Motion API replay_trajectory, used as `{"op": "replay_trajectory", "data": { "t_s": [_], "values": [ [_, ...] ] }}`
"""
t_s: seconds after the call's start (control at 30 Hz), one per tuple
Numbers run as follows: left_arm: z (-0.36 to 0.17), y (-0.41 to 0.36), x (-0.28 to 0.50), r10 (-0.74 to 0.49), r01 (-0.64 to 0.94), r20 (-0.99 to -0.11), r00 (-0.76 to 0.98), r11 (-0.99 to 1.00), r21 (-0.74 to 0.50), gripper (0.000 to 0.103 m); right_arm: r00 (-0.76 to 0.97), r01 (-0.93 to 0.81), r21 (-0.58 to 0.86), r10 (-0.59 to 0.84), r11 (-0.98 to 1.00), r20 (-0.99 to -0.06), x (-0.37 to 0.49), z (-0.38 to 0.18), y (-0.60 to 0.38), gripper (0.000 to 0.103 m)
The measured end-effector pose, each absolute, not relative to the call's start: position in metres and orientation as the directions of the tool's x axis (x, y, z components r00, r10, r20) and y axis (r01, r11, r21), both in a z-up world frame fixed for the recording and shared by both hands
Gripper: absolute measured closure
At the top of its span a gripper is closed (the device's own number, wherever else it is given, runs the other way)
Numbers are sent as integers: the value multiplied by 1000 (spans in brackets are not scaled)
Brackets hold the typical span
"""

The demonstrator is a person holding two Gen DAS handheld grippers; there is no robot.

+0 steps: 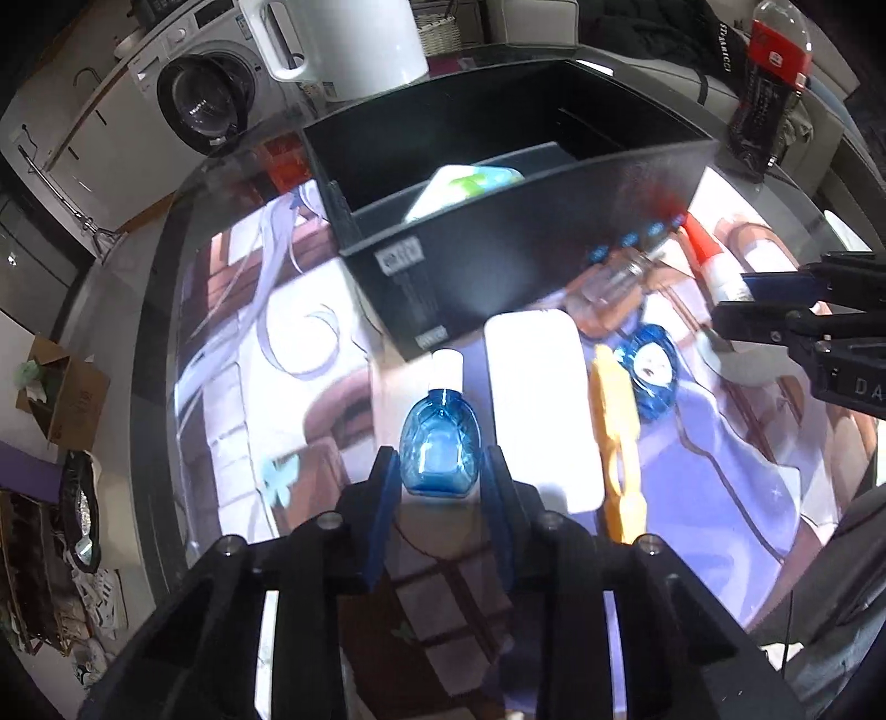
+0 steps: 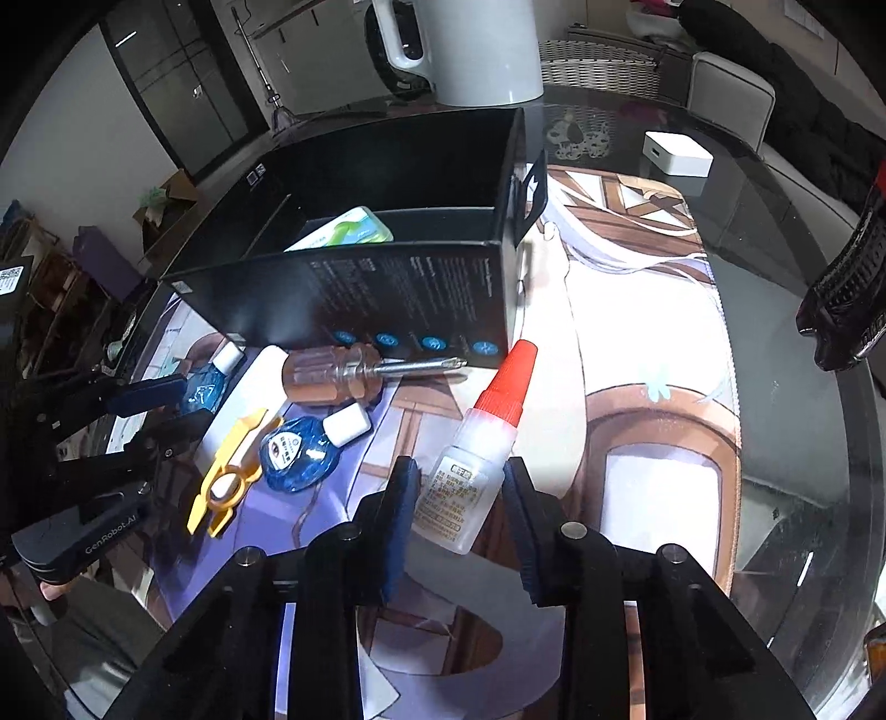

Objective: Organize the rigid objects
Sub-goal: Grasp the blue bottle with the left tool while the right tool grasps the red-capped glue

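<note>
An open black box (image 1: 498, 243) (image 2: 387, 288) stands on a printed mat, with a green-and-white pack (image 1: 470, 185) (image 2: 349, 230) inside. My left gripper (image 1: 440, 476) is shut on a blue bottle with a white cap (image 1: 440, 443), also seen in the right wrist view (image 2: 207, 382). My right gripper (image 2: 459, 498) has its pads around a clear glue bottle with a red nozzle (image 2: 476, 443), which rests on the mat. Beside them lie a white flat case (image 1: 540, 410), a yellow tool (image 1: 617, 443) (image 2: 227, 476), a second blue bottle (image 1: 650, 371) (image 2: 304, 448) and a brown-handled screwdriver (image 2: 354, 374).
A white kettle (image 1: 343, 39) (image 2: 476, 50) stands behind the box. A dark cola bottle (image 1: 769, 83) (image 2: 853, 288) stands at the mat's right. A small white box (image 2: 675, 152) sits on the glass table (image 2: 803, 443) beyond the mat.
</note>
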State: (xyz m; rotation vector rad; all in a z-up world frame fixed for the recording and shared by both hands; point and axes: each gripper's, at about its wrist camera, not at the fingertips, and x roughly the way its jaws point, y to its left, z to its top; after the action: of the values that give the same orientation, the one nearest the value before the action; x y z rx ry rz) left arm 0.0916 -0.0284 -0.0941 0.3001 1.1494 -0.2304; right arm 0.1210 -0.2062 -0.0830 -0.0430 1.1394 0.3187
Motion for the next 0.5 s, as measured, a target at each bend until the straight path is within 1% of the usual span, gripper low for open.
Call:
{"op": "replay_trajectory", "data": {
  "t_s": [0.1,0.13,0.17,0.2,0.27,0.3,0.33,0.37,0.4,0.47,0.5],
  "values": [
    [-91,-31,88,-55,341,-918,392,936,89,71,374,-297,124,235,947,-897,116,-83,-204,70],
    [-90,-31,88,-53,338,-917,396,937,92,65,371,-295,134,243,946,-896,116,-83,-204,70],
    [-90,-30,90,-45,329,-915,402,939,98,57,368,-297,139,248,945,-896,115,-83,-204,69],
    [-91,-28,93,-41,318,-913,405,943,98,54,365,-301,141,251,943,-897,116,-83,-203,69],
    [-93,-25,98,-45,308,-919,393,947,85,53,361,-320,134,251,938,-898,116,-84,-201,62],
    [-95,-23,99,-51,304,-920,387,950,75,53,361,-325,133,253,936,-898,115,-84,-200,60],
    [-95,-22,101,-60,301,-922,382,952,62,58,362,-326,133,254,936,-897,116,-85,-199,58],
    [-96,-23,101,-75,304,-924,375,951,46,72,364,-328,131,253,936,-896,117,-86,-199,57],
    [-96,-24,101,-94,313,-927,363,949,27,74,367,-331,120,246,936,-897,117,-86,-197,57],
    [-96,-27,99,-78,315,-925,371,948,46,74,376,-336,80,211,939,-902,117,-86,-196,68],
    [-95,-28,99,-74,317,-924,376,947,53,74,377,-336,66,198,940,-905,118,-86,-197,68]
  ]
}}
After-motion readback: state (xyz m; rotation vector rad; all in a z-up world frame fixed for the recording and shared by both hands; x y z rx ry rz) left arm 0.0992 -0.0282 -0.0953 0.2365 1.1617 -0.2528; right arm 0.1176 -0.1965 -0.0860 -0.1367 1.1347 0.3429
